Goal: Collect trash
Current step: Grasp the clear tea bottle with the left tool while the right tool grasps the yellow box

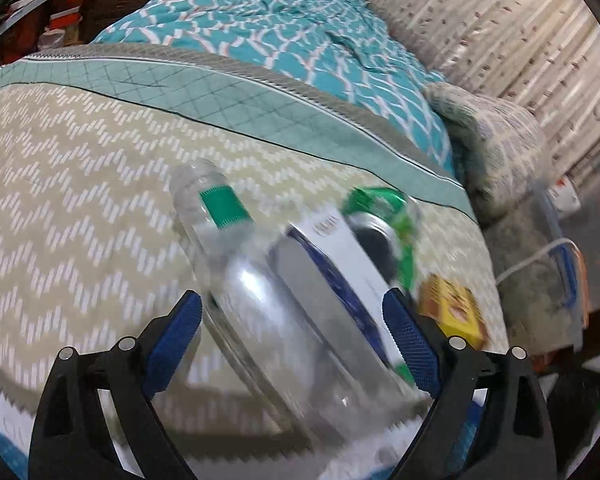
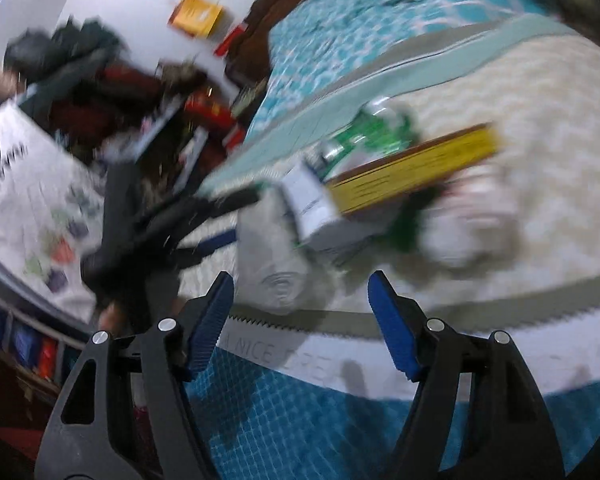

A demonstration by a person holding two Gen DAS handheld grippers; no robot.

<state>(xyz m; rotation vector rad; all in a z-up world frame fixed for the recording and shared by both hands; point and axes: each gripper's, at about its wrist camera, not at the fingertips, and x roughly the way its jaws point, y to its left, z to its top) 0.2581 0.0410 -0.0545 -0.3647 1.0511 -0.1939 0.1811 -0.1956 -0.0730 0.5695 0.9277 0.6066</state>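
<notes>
Clear plastic bottle [image 1: 236, 264], ribbed, lying between spread left gripper [image 1: 292, 312] jaws.

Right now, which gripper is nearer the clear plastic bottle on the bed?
Left. The left gripper is open with the clear plastic bottle lying between its fingers. The right gripper is open too, short of the bed edge, with the bottle beyond its fingertips.

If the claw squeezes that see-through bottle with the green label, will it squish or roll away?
The clear bottle looks thin-walled and empty, so it would probably dent and feel light. It lies on its side on the soft bedspread, so a push might roll it, though the white box beside it may block that. The left claw is open around it.
</notes>
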